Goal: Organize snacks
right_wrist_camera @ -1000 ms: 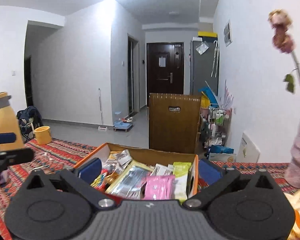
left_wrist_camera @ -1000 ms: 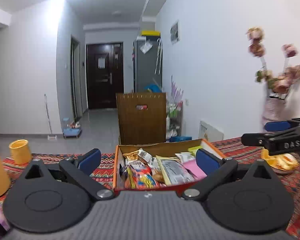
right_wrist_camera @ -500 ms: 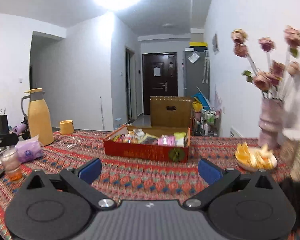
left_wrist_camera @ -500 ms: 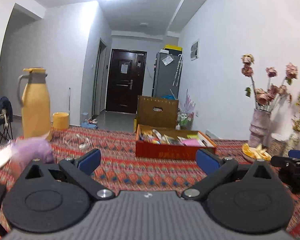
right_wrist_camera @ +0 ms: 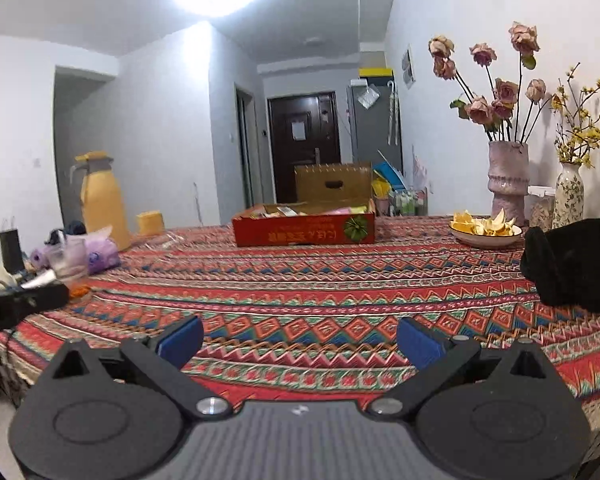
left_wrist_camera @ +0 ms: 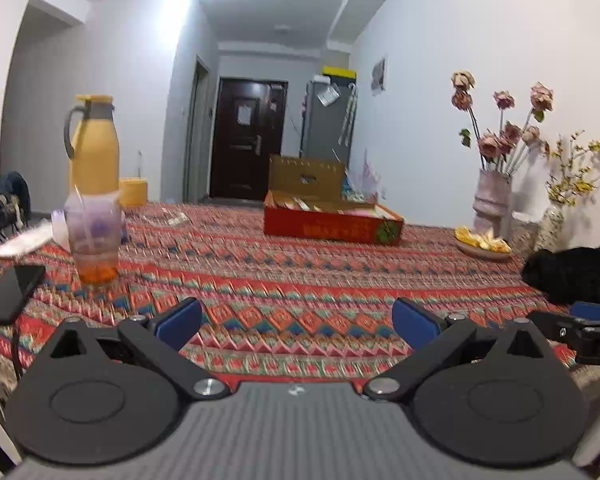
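Both my grippers hover empty over a patterned tablecloth (right_wrist_camera: 300,280), well short of the snack box.

The left gripper (left_wrist_camera: 296,318) and right gripper (right_wrist_camera: 300,340) are spread wide; the red snack box (right_wrist_camera: 304,229) sits mid-table, packets inside. I'd approach level, avoiding the glass (left_wrist_camera: 94,240).

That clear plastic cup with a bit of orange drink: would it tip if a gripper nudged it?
Probably. The cup looks tall, thin-walled and nearly empty, so likely light and easy to topple. The patterned tablecloth beneath may snag its base rather than let it slide.
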A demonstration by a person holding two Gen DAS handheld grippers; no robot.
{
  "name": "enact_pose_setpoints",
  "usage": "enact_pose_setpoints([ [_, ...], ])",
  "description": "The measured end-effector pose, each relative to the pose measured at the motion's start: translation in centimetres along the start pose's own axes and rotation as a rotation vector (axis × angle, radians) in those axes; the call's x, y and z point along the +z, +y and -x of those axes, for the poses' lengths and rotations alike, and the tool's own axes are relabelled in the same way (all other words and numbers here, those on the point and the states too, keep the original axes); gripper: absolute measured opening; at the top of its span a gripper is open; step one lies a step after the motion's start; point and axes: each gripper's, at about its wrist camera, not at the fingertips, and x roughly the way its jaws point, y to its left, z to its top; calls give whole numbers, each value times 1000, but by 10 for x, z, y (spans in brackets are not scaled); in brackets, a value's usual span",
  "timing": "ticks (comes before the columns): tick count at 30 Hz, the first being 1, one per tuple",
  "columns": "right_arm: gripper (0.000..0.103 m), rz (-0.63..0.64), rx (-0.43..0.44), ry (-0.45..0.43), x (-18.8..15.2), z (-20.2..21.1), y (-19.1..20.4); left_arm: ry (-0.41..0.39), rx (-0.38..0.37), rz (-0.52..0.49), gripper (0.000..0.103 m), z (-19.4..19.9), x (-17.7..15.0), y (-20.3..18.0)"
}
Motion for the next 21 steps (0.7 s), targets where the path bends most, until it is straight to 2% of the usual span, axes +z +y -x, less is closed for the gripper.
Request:
enact_pose_setpoints([
  [5,103,4,-6,12,-6,-7,-1,-22,-15,-64,103,-4,-1,-13],
  [12,103,-1,-4,28,-14,-8,-5,8,-21,-63,103,-8,-7,-20],
  [21,103,-1,-5,28,-13,-11,-5,6,-18,-57,103,-9,-7,-20],
])
